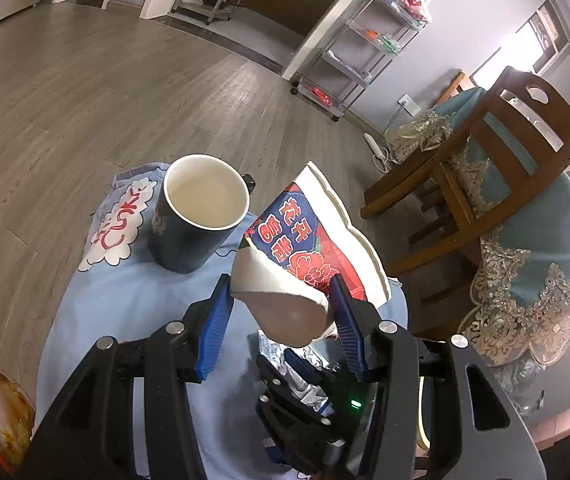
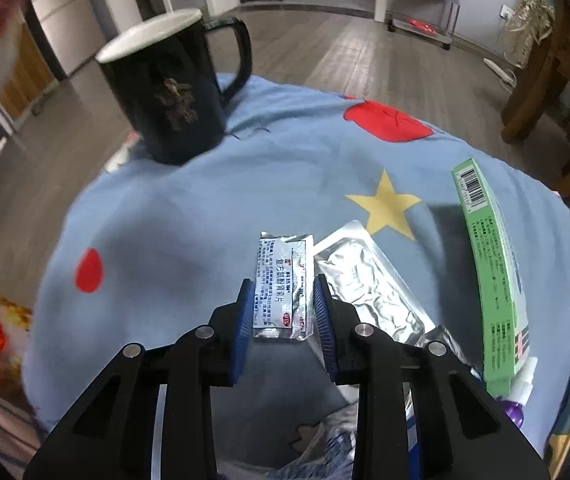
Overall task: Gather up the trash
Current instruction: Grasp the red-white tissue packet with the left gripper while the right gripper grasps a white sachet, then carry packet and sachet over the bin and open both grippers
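Trash pickup under way, both hands busy at the cloth-covered bench (image 2: 205, 208).

Left wrist: the left hand-held gripper (image 1: 281, 320) clamps a crumpled paper cup (image 1: 285, 284) above the bench; the mug (image 1: 201, 212) stands close.
Right wrist: the right hand-held gripper (image 2: 283, 312) narrowly straddles a foil sachet (image 2: 283, 280), grip uncertain; judged next: pinch, lift. Blister pack (image 2: 369, 280) touches alongside; green box (image 2: 493, 272) nearby.

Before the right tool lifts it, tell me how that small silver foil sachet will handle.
The small silver foil sachet, lying flat and thin on the blue cloth, is probably very light. Its wrinkled foil suggests it will bend rather than stay stiff. The shiny surface may slip between the right tool pads, which bracket its edges.
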{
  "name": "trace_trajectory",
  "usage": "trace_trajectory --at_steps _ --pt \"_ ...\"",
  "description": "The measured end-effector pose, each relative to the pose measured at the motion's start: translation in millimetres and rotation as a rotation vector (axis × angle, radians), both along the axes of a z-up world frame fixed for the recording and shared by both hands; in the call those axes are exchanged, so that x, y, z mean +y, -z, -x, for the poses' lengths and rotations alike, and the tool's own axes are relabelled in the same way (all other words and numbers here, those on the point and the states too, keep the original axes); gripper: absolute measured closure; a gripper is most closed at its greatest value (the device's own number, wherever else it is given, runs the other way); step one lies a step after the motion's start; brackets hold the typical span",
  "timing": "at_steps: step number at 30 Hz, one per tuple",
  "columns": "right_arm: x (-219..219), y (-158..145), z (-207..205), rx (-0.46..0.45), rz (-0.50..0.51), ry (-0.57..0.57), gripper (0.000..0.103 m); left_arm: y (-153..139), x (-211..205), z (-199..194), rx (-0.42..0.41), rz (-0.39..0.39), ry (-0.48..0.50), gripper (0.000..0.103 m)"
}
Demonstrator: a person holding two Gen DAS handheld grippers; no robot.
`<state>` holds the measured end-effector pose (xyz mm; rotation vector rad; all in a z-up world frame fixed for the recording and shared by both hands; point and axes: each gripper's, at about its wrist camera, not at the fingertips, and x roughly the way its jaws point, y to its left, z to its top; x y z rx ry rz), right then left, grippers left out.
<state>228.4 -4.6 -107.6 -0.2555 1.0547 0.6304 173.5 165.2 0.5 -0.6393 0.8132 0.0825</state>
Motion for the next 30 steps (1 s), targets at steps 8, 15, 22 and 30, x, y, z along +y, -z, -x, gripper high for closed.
trace_trajectory --at_steps 8,15,22,30 --pt "-41.5 -50.6 7.8 -0.041 -0.147 0.036 0.071 -4.8 -5.6 -1.5 -0.006 -0.035 -0.006 0.054" --pt "-113.8 -95.4 21.7 -0.119 -0.192 0.115 0.071 -9.4 -29.0 -8.1 -0.016 -0.061 0.039 0.054" --pt "-186.7 -115.5 37.0 -0.178 -0.188 0.216 0.071 -15.3 -70.7 -15.8 -0.031 -0.082 0.121 0.054" --pt "-261.5 -115.8 50.4 -0.210 -0.198 0.345 0.071 -19.5 -128.5 -19.8 -0.048 -0.109 0.238 0.054"
